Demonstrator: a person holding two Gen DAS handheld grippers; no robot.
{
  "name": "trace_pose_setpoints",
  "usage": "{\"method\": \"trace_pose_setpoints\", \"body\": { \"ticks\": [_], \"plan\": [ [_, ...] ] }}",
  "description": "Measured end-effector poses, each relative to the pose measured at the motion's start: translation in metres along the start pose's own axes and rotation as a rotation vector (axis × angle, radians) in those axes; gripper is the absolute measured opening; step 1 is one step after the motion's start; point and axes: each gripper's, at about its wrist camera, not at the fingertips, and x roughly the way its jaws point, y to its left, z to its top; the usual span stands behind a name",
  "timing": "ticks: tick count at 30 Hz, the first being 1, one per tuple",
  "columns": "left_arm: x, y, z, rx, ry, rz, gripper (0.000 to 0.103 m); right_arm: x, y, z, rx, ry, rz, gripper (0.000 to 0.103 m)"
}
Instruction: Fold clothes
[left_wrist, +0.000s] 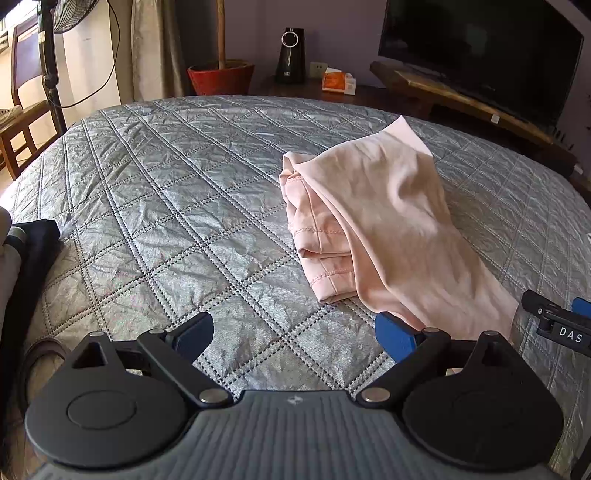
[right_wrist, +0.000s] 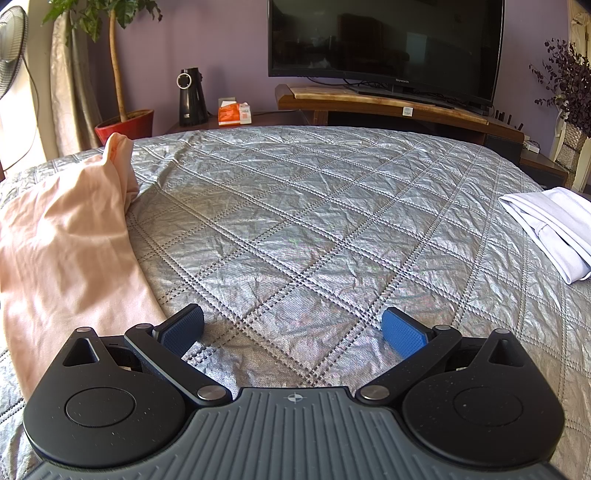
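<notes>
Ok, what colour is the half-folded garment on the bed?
Pale pink garment, plain with no pattern; the left wrist view shows it best.

Home bedroom: quilted bed (right_wrist: 314, 221), television (right_wrist: 384, 40)

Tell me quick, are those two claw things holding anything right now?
Left gripper: open, holding nothing; the pink garment lies beside its right finger.
Right gripper: open, empty, over the quilted bedspread.

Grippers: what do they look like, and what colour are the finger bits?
Both look alike. The left gripper and right gripper each have a grey ribbed body, two round black discs, black link arms with silver pins, and blue textured pads. The right gripper's side reads "DAS" in the left wrist view.
</notes>
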Motion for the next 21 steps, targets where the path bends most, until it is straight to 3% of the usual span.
{"method": "trace_pose_setpoints", "body": {
  "ticks": [21],
  "plan": [
    [0.003,0.0087,-0.0014,-0.029,0.035,-0.016,0.093,-0.0009,-0.0001,-0.0002,0.0,0.0,0.0,0.103]
  ]
}}
